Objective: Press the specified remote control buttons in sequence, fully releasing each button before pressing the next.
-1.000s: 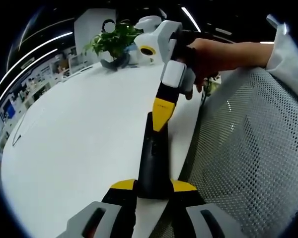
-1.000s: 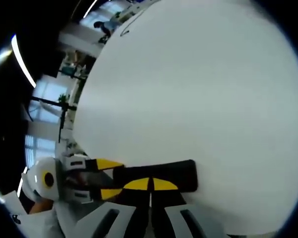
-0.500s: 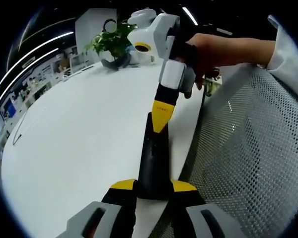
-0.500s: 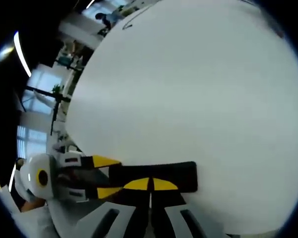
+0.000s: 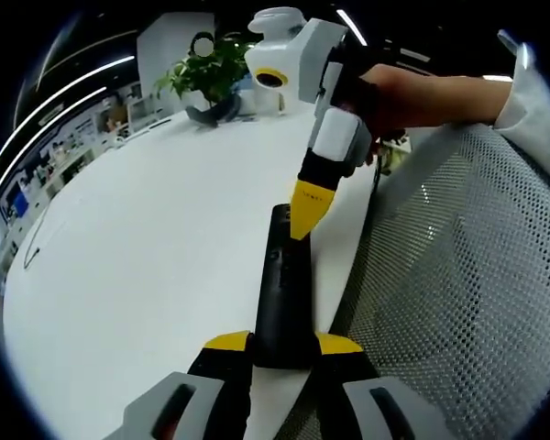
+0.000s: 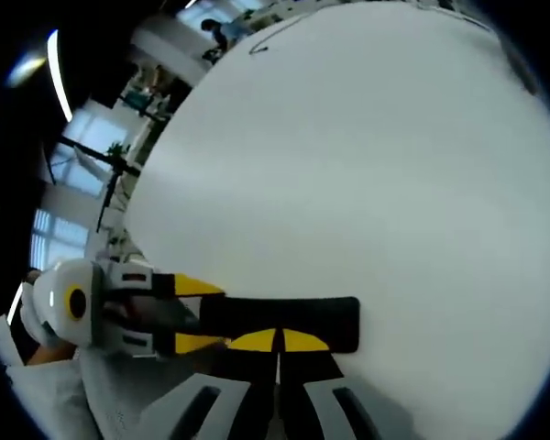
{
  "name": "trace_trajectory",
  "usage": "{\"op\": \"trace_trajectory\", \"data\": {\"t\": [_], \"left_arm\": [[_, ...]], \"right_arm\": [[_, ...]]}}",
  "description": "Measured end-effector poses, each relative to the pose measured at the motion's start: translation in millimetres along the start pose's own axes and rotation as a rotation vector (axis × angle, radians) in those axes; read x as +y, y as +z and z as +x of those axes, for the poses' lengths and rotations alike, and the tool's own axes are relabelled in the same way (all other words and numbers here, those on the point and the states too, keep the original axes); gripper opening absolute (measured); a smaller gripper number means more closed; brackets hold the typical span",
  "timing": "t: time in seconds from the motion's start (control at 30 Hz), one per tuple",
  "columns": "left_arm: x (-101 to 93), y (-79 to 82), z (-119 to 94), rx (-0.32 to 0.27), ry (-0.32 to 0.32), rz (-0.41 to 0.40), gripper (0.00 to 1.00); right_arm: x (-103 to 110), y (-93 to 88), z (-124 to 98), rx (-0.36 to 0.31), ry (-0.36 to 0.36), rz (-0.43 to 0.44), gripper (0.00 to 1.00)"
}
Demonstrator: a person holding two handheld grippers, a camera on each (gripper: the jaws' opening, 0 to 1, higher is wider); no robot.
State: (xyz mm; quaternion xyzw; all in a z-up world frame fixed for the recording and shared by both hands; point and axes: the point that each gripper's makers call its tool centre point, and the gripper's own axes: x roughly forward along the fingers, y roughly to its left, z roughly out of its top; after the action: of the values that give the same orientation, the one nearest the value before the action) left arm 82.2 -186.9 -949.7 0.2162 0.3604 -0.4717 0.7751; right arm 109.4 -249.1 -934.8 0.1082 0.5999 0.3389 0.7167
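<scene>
A long black remote control (image 5: 280, 293) lies along the white table's edge, and my left gripper (image 5: 282, 344) is shut on its near end, a yellow tip on either side. My right gripper (image 5: 305, 215), held by a person's hand (image 5: 412, 96), comes down from above with its yellow jaws shut together, the tip against the remote's far end. In the right gripper view, the shut right gripper (image 6: 278, 341) points down onto the remote control (image 6: 293, 316), with the left gripper (image 6: 202, 314) clamping the remote's left end.
The white table (image 5: 147, 238) stretches away to the left. A potted plant (image 5: 211, 73) stands at its far end and a thin cable (image 5: 35, 249) lies near its left edge. A grey mesh chair back (image 5: 458, 302) is close on the right.
The right gripper's body has swung a little to the right and up, while its tip stays at the remote's far end. The left gripper's hold on the remote is unchanged.
</scene>
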Motion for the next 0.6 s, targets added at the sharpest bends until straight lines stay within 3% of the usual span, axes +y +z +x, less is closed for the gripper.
{"op": "trace_trajectory", "data": {"t": [0.1, 0.27, 0.6], "left_arm": [[0.7, -0.5, 0, 0.004, -0.001, 0.003, 0.24], [1.1, -1.4, 0, 0.008, -0.001, 0.003, 0.24], [0.9, -1.6, -1, 0.003, 0.002, 0.0, 0.25]], "right_arm": [[0, 5.0, -7, -0.034, 0.033, 0.055, 0.0], [-6, 2.4, -7, -0.019, 0.021, 0.09, 0.0], [0, -7.6, 1, 0.044, -0.003, 0.017, 0.0]]}}
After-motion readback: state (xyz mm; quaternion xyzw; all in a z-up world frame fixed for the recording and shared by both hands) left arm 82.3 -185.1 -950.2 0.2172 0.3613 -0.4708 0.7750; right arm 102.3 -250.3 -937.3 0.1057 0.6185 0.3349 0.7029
